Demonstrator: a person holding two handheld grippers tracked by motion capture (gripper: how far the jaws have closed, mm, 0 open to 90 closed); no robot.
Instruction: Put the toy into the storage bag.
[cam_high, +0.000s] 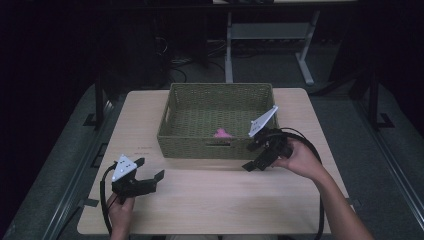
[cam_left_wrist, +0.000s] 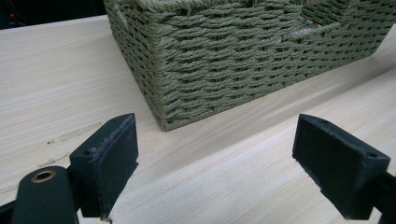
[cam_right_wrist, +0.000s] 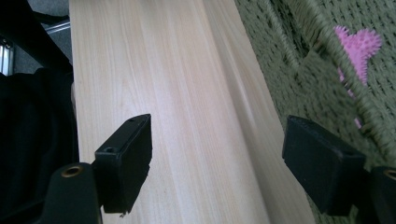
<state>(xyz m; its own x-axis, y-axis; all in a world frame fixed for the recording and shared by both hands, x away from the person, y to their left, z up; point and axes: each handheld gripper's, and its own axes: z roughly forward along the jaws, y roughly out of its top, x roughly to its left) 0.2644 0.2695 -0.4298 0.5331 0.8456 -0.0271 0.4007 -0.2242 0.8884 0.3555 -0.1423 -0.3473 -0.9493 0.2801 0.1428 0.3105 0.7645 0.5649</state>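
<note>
Right gripper (cam_high: 257, 156) sits wide open and empty by the basket (cam_high: 186, 140) front, left gripper (cam_high: 148, 168) open too, parked on the table (cam_high: 220, 200); we spot the pink spiky toy (cam_high: 221, 133) inside; from the right gripper view the toy (cam_right_wrist: 358, 45) looks soft, light, squishy; we'd pinch its body, not the spikes.

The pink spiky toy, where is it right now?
The pink spiky toy lies inside the green woven basket, by its near wall close to the handle hole, just left of the right gripper in the high view.
</note>
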